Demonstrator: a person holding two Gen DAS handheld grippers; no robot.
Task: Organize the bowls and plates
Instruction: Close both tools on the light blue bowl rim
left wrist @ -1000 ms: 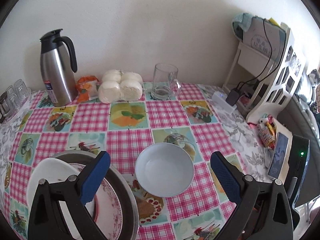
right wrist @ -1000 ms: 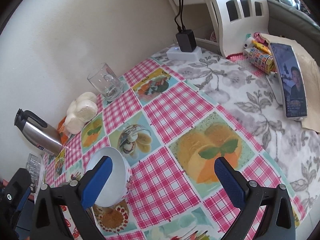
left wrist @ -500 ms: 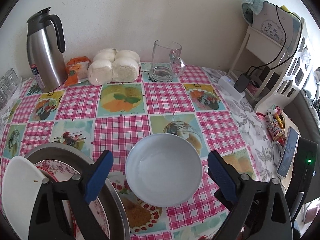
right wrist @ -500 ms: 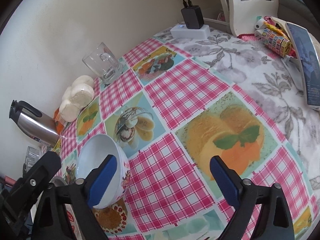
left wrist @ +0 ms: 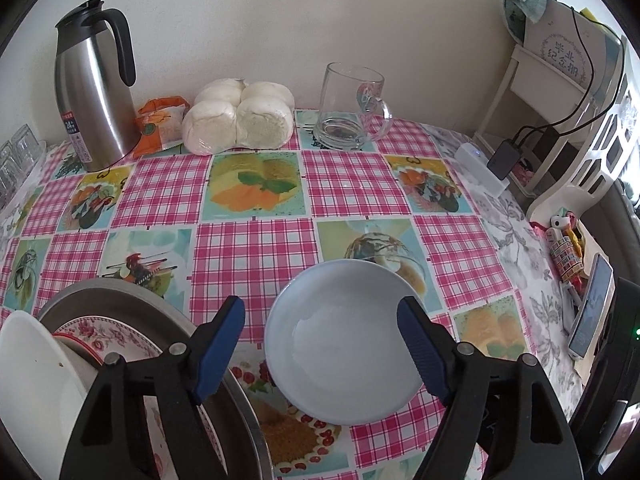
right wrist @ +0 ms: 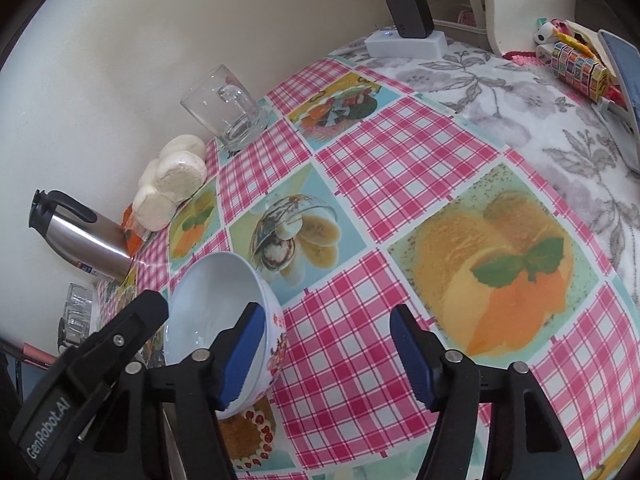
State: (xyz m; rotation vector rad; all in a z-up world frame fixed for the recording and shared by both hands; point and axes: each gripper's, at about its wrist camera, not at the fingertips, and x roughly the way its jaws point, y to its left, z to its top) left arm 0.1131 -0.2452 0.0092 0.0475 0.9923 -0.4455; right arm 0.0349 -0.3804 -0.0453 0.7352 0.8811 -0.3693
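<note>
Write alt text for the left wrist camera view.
The left gripper, jaws closing, frames an empty white bowl on a pink checked tablecloth. Stacked plates sit left; a steel carafe, buns and glass mug line the wall.

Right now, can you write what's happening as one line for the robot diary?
left gripper: open, closing around white bowl, not touching | right gripper: open, closing, empty | plates in metal basin

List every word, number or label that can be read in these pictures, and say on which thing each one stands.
"GenRobot.AI": on the black arm of the left claw, seen in the right wrist view.
"24": on the label of the steel thermos jug; its smaller print is too small to read.
Card on the white shelf: Chinese characters, too blurred to read.
Orange snack packet: print unreadable.
</note>
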